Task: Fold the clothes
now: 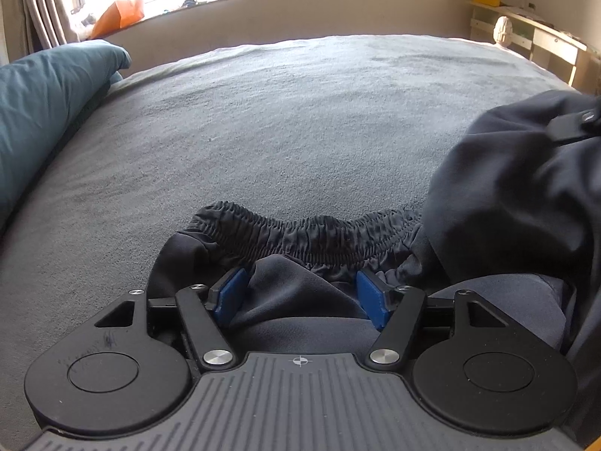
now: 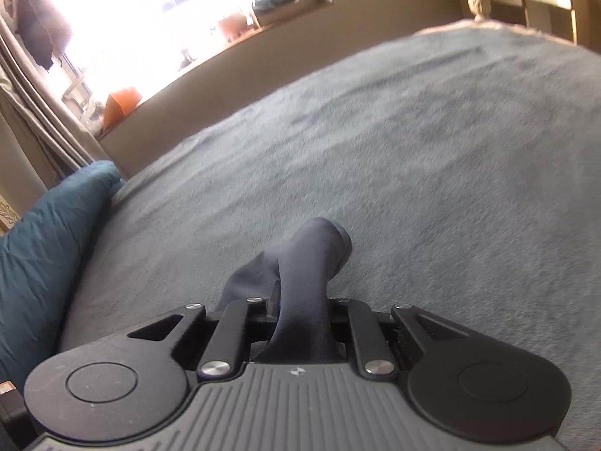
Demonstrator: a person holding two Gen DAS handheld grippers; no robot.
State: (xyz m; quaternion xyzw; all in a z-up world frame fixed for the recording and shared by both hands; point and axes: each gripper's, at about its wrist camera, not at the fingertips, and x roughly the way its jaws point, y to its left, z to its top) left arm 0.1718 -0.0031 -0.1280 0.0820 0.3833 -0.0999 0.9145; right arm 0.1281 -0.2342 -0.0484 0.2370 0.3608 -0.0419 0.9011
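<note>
left tool [image 1: 302, 297] wide apart over shorts [image 1: 300, 233] | right tool [image 2: 300, 308] clamps shorts | pillow [image 1: 41, 112] beside, apart

The right gripper [image 2: 300, 308] has its jaws pinched tight on a fold of dark navy garment [image 2: 308, 274], and the cloth bunches up and pokes out past the fingers over the grey blanket [image 2: 432, 158]. A teal pillow [image 2: 45, 248] lies off to the left, with the bright window [image 2: 150, 26] glaring beyond the bed's far edge
</note>
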